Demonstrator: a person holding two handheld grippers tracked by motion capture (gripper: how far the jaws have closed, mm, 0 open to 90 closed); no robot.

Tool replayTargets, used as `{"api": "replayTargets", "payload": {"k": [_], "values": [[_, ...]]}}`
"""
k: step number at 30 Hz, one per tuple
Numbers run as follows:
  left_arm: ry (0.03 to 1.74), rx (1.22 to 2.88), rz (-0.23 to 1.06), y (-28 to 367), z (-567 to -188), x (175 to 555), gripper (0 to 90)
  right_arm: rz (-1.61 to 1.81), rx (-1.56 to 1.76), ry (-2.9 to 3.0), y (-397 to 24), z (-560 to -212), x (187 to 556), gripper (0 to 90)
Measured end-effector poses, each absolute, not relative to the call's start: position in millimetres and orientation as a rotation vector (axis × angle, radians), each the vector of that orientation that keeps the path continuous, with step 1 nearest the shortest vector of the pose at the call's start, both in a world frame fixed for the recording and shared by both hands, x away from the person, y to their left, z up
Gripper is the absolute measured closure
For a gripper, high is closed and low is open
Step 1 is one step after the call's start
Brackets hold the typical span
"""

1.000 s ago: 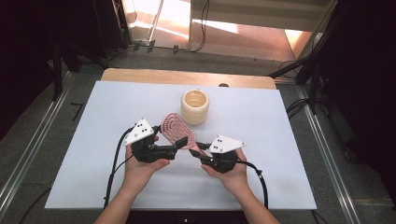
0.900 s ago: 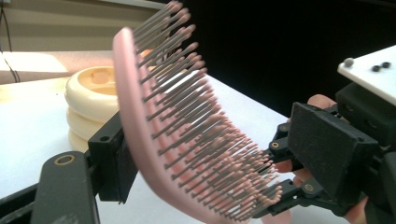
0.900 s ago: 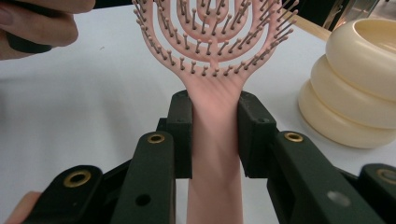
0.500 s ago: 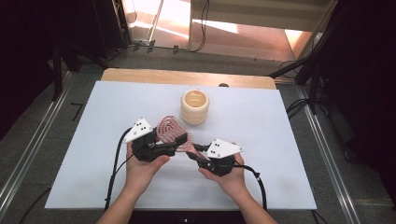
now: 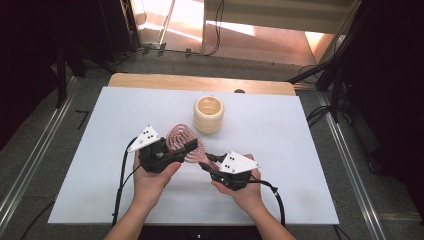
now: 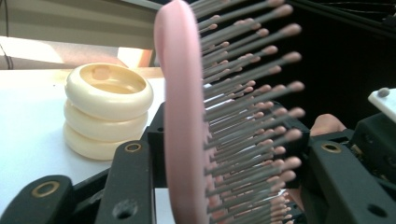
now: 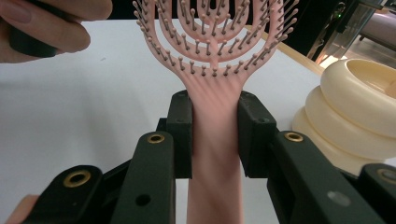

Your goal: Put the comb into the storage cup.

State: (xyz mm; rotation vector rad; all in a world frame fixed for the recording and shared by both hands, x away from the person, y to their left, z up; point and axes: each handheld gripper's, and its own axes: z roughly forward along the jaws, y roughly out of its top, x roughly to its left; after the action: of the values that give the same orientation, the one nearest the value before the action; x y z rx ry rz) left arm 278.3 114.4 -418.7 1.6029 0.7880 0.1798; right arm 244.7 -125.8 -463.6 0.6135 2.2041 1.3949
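- One hairbrush of smooth pink plastic: a rounded, cut-out head made of nested loops, set with thin grey bristles that end in small pink balls, and a flat, narrow handle.
- One cream holder, shaped like three fat rings stacked upright and hollow down the middle, with a smooth, matt skin.
- One bench with a flat white top; a strip of pale wood shows along its far edge.
- Two hand-held tools, each with black jaws, a grey three-cornered plate on top and a black cable that trails toward the near edge.
- The hairbrush is in the middle of the bench, just near of the cream holder and apart from it, held between the two tools; from above I cannot tell whether it touches the bench top.
- The left gripper reaches in from the left. Its jaws have just been closing and now stand one on each side of the brush head: one against the smooth pink back, the other at the bristle tips.
- The right gripper comes from the near right. Its jaws are partly closed and pinch the flat handle from both edges, just below the point where the head fans out.
- The cream holder stands free, touched by neither tool.
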Motion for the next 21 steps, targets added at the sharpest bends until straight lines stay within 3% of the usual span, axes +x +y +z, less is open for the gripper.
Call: {"api": "replayTargets", "payload": {"k": [8, 21], "values": [[0.724, 1.599, 0.179, 113.9, -416.7, 274.1, 62.3, 1.367, 0.600, 2.184, -120.6, -468.9, 242.8, 67.8], [0.669, 1.608, 0.178, 114.4, -412.1, 271.4, 63.5, 1.428, 0.624, 2.198, -120.7, -470.3, 244.4, 66.2]]}}
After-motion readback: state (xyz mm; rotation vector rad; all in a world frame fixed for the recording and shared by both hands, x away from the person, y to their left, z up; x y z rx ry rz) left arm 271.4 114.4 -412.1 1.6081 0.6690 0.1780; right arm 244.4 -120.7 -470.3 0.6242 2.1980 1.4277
